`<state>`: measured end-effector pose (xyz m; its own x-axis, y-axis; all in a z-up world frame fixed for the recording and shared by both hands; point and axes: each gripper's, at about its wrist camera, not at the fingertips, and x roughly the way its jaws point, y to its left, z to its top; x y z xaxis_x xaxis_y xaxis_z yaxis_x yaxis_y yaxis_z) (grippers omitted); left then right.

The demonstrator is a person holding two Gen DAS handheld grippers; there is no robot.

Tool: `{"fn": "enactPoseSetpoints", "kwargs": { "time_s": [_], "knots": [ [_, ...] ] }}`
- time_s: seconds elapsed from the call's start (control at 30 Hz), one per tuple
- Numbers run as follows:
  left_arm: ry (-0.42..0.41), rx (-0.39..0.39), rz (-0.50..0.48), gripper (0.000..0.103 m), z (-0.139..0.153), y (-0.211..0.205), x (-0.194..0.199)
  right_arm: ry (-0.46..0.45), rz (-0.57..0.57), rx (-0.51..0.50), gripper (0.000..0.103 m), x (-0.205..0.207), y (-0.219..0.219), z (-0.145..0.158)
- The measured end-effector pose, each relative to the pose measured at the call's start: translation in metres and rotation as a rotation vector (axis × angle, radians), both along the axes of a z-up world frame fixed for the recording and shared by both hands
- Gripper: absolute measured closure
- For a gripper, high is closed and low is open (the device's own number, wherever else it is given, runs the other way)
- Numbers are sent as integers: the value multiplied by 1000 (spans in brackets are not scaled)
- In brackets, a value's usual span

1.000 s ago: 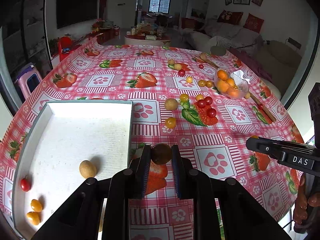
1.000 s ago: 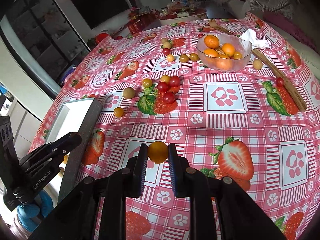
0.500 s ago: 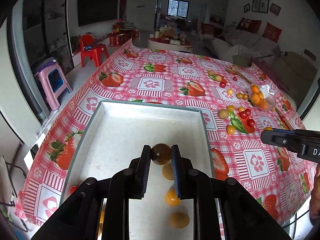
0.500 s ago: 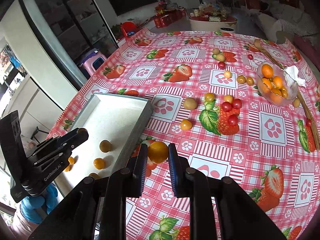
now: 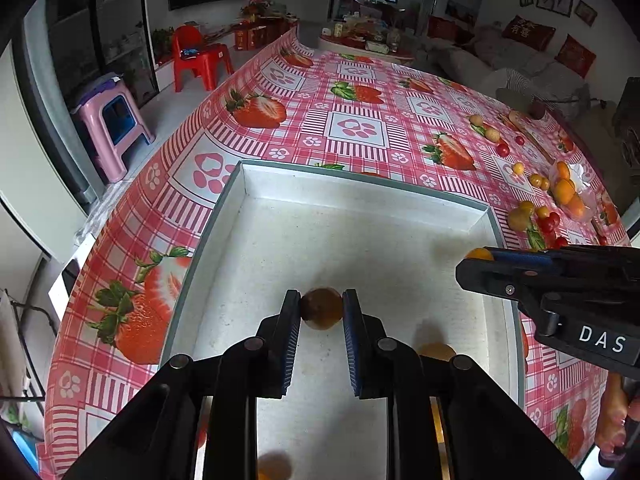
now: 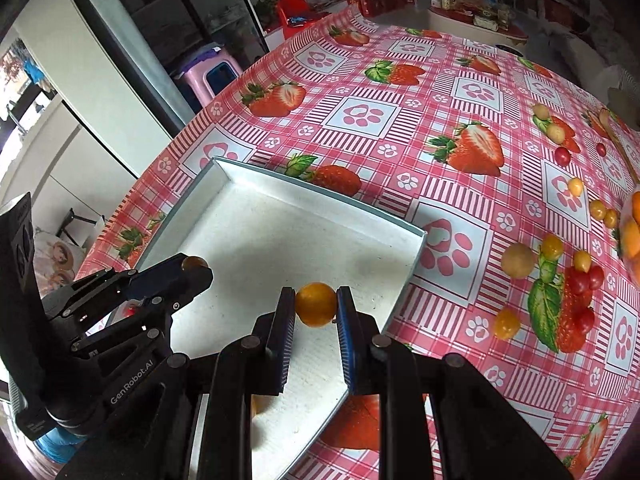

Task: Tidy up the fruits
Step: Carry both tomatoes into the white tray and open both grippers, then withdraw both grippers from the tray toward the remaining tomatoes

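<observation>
A: Left gripper (image 5: 321, 309), what's it got?

B: Clamped on a brown round fruit (image 5: 321, 308), pads pressing both sides. It hangs over the white tray (image 5: 362, 190), about mid-floor.

A: Right gripper (image 6: 315, 305)?

B: Clamped too, on an orange round fruit (image 6: 316, 304). Over the tray's right part, close to the right wall. In the left wrist view it comes in from the right, black body with "DAS" on it, a sliver of orange at the tip.

A: Anything in the tray?

B: Yes. 1 orange-yellow fruit (image 5: 436, 350) on the floor just right of the left gripper's fingers, another blurred one at the bottom edge. A small red one (image 6: 130, 311) shows behind the left gripper in the right wrist view. Can't count more, the grippers hide the near end.

A: The rest of the fruit?

B: Loose on the strawberry tablecloth (image 6: 436, 92), right of the tray: a tan round fruit (image 6: 517, 260), yellow and red cherry tomatoes (image 6: 585, 280) bunched beside it, a few more further back. A clear bowl of oranges (image 5: 570, 194) sits at the far right, well apart from the tray.

A: Tray position?

B: Flat on the cloth near the table's left edge.
</observation>
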<state>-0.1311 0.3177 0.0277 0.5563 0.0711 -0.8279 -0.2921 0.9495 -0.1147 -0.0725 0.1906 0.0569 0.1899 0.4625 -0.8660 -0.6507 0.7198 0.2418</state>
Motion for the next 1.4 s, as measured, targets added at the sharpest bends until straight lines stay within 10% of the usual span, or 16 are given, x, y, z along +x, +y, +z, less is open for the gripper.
{"fn": "enactPoseSetpoints", "kwargs": {
  "time_s": [0.47, 0.63, 0.9, 1.4],
  "knots": [
    [83, 18, -12, 80, -13, -3, 7, 12, 22, -72, 80, 12, 28, -31],
    [80, 77, 12, 26, -11, -5, 4, 43, 19, -47, 72, 14, 25, -29],
    [59, 83, 26, 26, 3, -5, -5, 22, -18, 92, 28, 8, -5, 7],
    [-27, 118, -184, 26, 51, -116, 21, -19, -285, 89, 26, 26, -158, 9]
  ]
}}
